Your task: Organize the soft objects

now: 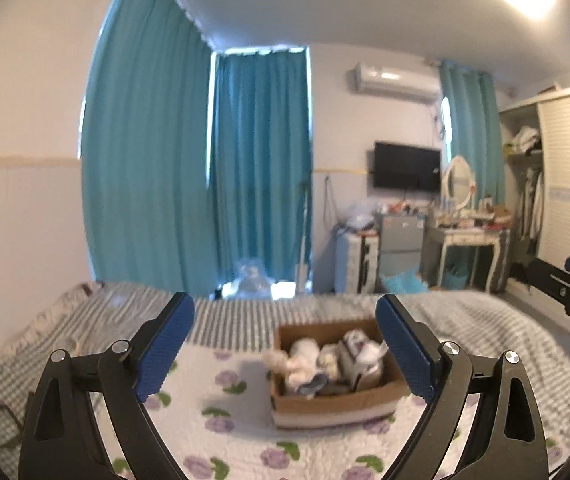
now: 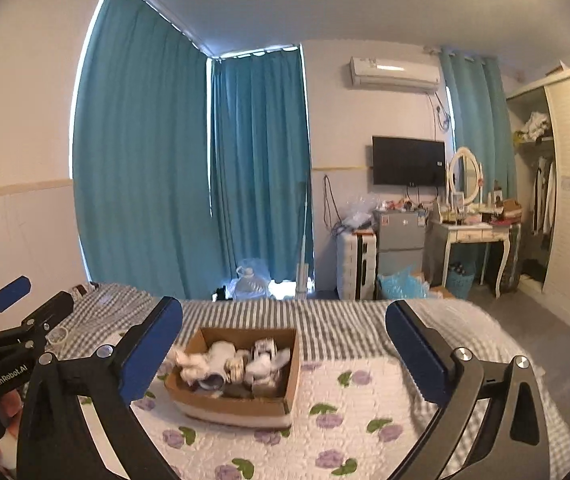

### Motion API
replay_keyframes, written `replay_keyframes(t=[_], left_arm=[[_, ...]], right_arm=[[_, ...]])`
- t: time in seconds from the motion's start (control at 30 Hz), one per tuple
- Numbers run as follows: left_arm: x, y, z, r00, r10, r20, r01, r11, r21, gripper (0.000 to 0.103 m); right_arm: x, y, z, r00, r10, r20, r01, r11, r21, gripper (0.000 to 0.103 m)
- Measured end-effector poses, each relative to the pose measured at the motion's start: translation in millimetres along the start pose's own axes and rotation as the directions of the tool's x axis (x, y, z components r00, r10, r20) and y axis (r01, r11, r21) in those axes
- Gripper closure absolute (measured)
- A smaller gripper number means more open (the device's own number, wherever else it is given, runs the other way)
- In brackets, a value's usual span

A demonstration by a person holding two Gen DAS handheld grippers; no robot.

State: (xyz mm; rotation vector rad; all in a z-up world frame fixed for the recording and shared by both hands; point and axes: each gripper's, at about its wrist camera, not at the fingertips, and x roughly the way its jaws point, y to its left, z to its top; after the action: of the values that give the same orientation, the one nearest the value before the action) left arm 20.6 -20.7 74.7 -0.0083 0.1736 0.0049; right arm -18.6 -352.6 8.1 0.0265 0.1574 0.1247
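Quilted white bedspread with purple flowers (image 2: pixel 337 432) carries your open brown cardboard box (image 2: pixel 237 402), heaped with crumpled white soft items (image 2: pixel 221 362). Your left gripper (image 1: pixel 285 346) and right gripper (image 2: pixel 283 350) hover nearby, blue-ribbed jaws spread wide, empty.

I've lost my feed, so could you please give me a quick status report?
Left gripper and right gripper both open, empty, above the bed. Cardboard box of soft toys sits on the floral quilt. Nothing in the way.
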Motion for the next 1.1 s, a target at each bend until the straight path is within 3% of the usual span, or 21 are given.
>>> replay_keyframes(t=[0.23, 0.5, 1.1], left_arm=[[27, -9, -39, 0.997, -0.023, -0.071, 0.025, 0.999, 0.026, 0.009], [42, -4, -63, 0.992, -0.018, -0.123, 0.019, 1.0, 0.009, 0.009], [36, 2, -63, 0.991, -0.031, -0.13, 0.031, 1.0, -0.001, 0.009]], right_arm=[[48, 0, -51, 0.994, -0.023, -0.104, 0.026, 0.999, 0.021, 0.001], [73, 1, -74, 0.987, -0.036, -0.16, 0.036, 0.999, 0.001, 0.001], [70, 11, -76, 0.985, -0.018, -0.173, 0.016, 1.0, -0.011, 0.001]])
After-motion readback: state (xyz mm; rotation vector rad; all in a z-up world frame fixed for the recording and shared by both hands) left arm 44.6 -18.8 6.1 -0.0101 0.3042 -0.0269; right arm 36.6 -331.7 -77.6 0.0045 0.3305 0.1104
